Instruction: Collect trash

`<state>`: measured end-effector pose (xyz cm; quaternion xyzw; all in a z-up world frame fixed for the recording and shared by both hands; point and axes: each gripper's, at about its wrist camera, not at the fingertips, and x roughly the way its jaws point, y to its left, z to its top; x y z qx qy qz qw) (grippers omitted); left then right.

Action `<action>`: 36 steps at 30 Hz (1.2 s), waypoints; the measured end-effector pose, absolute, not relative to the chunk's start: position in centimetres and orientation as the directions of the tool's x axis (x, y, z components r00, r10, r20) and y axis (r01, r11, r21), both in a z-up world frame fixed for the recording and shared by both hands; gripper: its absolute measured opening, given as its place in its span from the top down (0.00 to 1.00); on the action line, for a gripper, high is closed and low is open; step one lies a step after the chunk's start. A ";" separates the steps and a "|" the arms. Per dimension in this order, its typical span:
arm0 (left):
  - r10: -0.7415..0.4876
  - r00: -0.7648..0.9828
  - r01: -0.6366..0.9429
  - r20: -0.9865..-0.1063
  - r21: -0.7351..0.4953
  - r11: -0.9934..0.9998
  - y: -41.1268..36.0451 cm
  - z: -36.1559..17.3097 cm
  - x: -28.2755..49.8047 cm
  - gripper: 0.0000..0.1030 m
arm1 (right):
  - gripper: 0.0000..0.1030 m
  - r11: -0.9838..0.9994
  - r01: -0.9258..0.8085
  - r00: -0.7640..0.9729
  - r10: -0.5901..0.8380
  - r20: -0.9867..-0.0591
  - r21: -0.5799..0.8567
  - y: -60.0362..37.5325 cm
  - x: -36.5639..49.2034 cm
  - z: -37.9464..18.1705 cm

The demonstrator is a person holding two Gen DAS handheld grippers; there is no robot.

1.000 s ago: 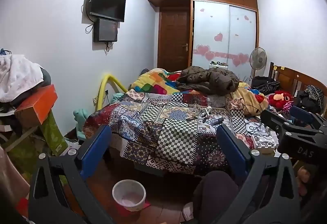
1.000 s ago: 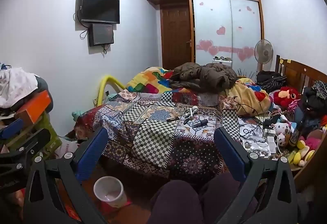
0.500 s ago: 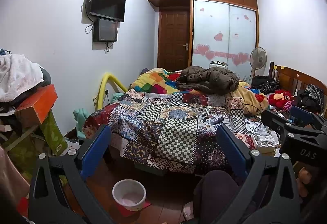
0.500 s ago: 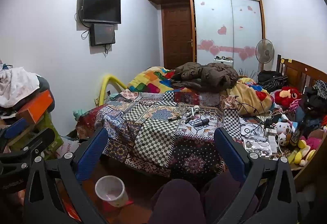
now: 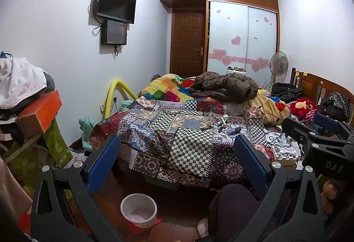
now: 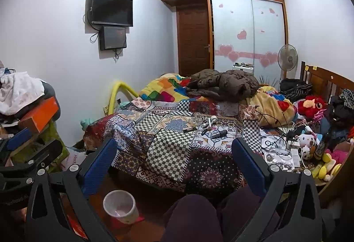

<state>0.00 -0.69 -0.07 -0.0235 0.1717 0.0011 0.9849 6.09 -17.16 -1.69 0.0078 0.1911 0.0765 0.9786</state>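
Above the patchwork-quilted bed (image 5: pixel 177 131), both hand-held grippers (image 5: pixel 177 158) (image 6: pixel 174 155) stayed wide open and empty, barely shifted, the white plastic bin (image 5: pixel 139 210) unused.

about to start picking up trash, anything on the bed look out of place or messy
Yes. Small loose items, a dark cylinder among them, lie scattered on the patchwork quilt mid-bed. Tangled black and white cables sprawl over its right edge. A brown puffy jacket is heaped behind them. Both tongs hang open, holding nothing.
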 end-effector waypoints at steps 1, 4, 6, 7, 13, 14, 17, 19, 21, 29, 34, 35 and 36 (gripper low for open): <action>-0.007 0.941 -0.010 -0.339 -0.046 0.999 -0.7 -0.1 0.0 0.00 | 0.00 0.988 -0.148 0.915 0.154 -0.372 0.044 -17.2 6.1 -1.7; -0.004 0.941 -0.010 -0.339 -0.041 0.999 -0.8 -0.1 -0.2 0.00 | 0.00 0.988 -0.150 0.914 0.155 -0.375 0.044 -17.1 6.0 -1.8; -0.003 0.941 -0.010 -0.338 -0.039 0.999 -0.8 -0.1 -0.2 0.00 | 0.00 0.988 -0.150 0.914 0.155 -0.375 0.043 -17.2 6.0 -1.8; -0.004 0.941 -0.010 -0.338 -0.040 0.999 -0.8 -0.1 -0.2 0.00 | 0.00 0.988 -0.150 0.914 0.155 -0.375 0.042 -17.2 6.0 -1.8; -0.003 0.941 -0.010 -0.337 -0.040 0.999 -0.9 -0.2 -0.2 0.00 | 0.00 0.988 -0.149 0.915 0.154 -0.372 0.042 -17.2 6.0 -1.8; -0.005 0.941 -0.010 -0.337 -0.040 0.999 -0.9 -0.2 -0.2 0.00 | 0.00 0.988 -0.149 0.915 0.153 -0.372 0.041 -17.2 6.0 -1.8; -0.007 0.942 -0.008 -0.337 -0.043 0.999 -0.9 -0.2 -0.3 0.00 | 0.00 0.988 -0.150 0.914 0.156 -0.374 0.044 -17.2 6.0 -1.8; -0.005 0.941 -0.010 -0.337 -0.043 0.999 -1.0 -0.2 -0.3 0.00 | 0.00 0.988 -0.148 0.915 0.154 -0.373 0.043 -17.3 6.0 -1.8; -0.008 0.942 -0.007 -0.337 -0.045 0.999 -1.0 -0.3 -0.3 0.00 | 0.00 0.988 -0.151 0.914 0.156 -0.373 0.044 -17.3 6.0 -1.8; -0.009 0.941 -0.007 -0.337 -0.046 0.999 -0.9 -0.4 -0.3 0.00 | 0.00 0.987 -0.154 0.911 0.160 -0.379 0.047 -17.4 6.1 -1.9; -0.013 0.941 -0.003 -0.337 -0.046 0.999 -0.9 -0.4 -0.2 0.00 | 0.00 0.987 -0.150 0.909 0.158 -0.386 0.052 -17.5 6.6 -1.9; -0.014 0.941 -0.002 -0.338 -0.046 0.999 -0.9 -0.3 0.0 0.00 | 0.00 0.988 -0.146 0.909 0.157 -0.385 0.056 -17.6 6.8 -1.8; -0.013 0.941 -0.002 -0.338 -0.044 0.999 -1.0 -0.2 0.2 0.00 | 0.00 0.988 -0.142 0.910 0.153 -0.384 0.058 -17.7 7.0 -1.7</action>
